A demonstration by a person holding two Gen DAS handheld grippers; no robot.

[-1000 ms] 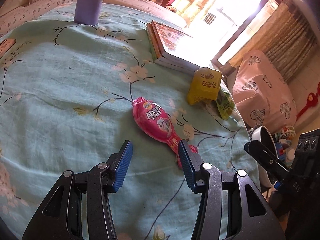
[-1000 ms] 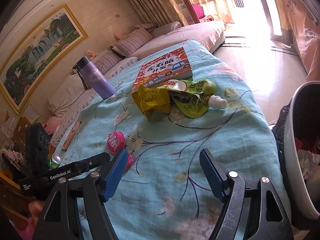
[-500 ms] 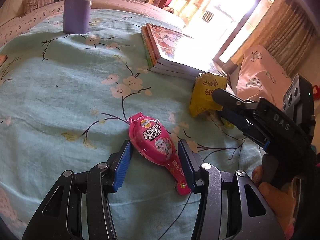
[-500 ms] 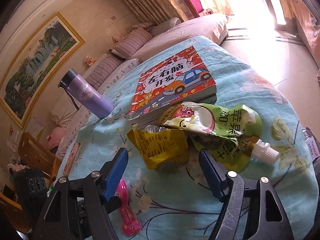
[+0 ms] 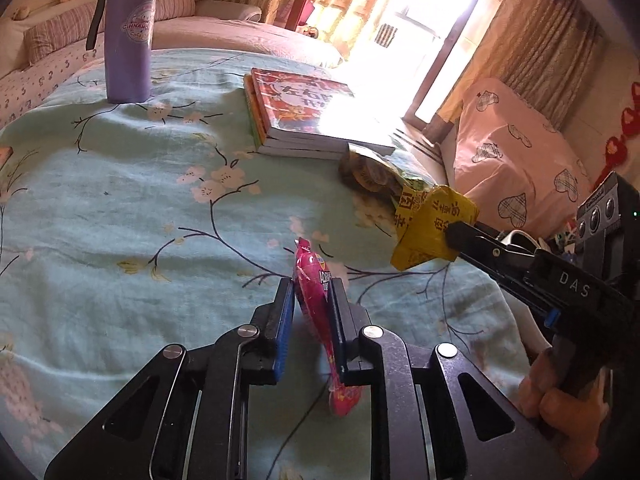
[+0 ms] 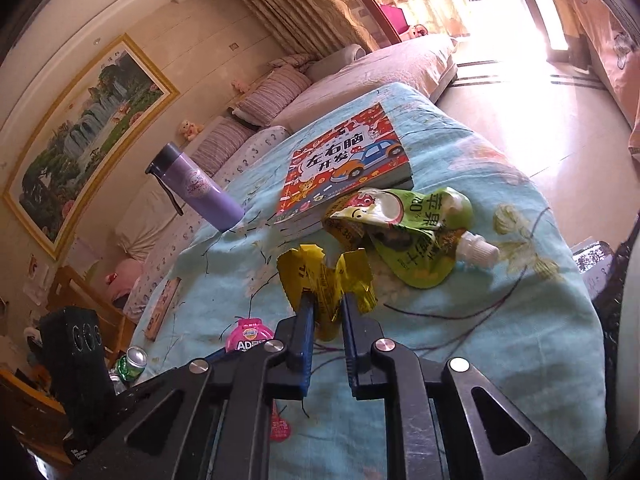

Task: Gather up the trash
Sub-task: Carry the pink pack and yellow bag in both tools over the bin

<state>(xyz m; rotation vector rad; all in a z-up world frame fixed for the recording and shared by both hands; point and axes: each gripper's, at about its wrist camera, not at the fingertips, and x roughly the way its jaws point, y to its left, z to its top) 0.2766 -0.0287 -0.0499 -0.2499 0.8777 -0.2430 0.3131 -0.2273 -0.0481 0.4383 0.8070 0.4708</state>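
My left gripper (image 5: 311,286) is shut on a pink drink pouch (image 5: 316,304), held edge-up just above the teal flowered tablecloth (image 5: 120,208). The pouch also shows in the right wrist view (image 6: 249,338). My right gripper (image 6: 325,300) is shut on a crumpled yellow wrapper (image 6: 326,280), lifted off the cloth; it also shows in the left wrist view (image 5: 434,228). A green spouted pouch (image 6: 424,236) lies on the cloth beyond the yellow wrapper, next to the books.
A stack of picture books (image 6: 344,168) and a purple bottle (image 5: 128,36) stand on the far side of the table. A sofa with pillows (image 6: 360,76) is behind. A can (image 6: 132,362) sits low at the left. A dark bin rim (image 6: 624,320) is at right.
Both grippers have closed: the left on the pink pouch, turning it on edge, and the right on the yellow wrapper, which is lifted away from the green pouch.
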